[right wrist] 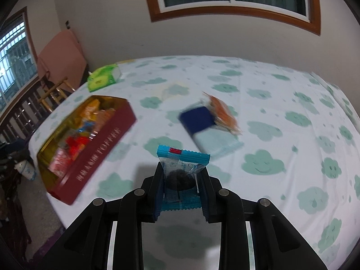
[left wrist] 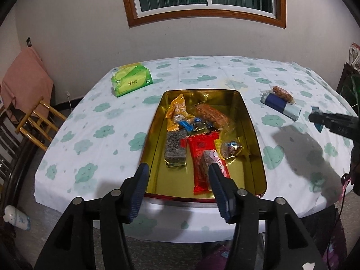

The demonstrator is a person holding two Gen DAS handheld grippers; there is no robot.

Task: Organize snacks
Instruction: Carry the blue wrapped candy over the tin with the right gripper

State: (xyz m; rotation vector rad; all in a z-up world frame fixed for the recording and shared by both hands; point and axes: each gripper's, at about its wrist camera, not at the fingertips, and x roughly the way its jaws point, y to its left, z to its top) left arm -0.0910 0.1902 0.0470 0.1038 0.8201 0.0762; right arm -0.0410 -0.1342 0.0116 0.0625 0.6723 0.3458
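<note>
A gold-lined tin [left wrist: 256, 139] with red outer walls [right wrist: 99, 155] sits on the table and holds several wrapped snacks, among them a red packet [left wrist: 200, 155] and a grey sesame bar [left wrist: 175, 148]. My left gripper [left wrist: 178, 168] is open and empty above the tin's near end. My right gripper [right wrist: 181, 175] is shut on a blue-edged clear cookie packet [right wrist: 182, 164], held above the table right of the tin; it shows at the right edge of the left wrist view [left wrist: 317, 118]. A dark-blue and pale-blue packet [right wrist: 207, 130] and an orange snack [right wrist: 221, 112] lie on the cloth.
A green tissue pack [left wrist: 131, 79] lies at the table's far left. The table wears a white cloth with green clouds [right wrist: 263, 164]. A wooden chair with a pink cloth [left wrist: 27, 83] stands at the left. A white bottle [left wrist: 15, 218] is on the floor.
</note>
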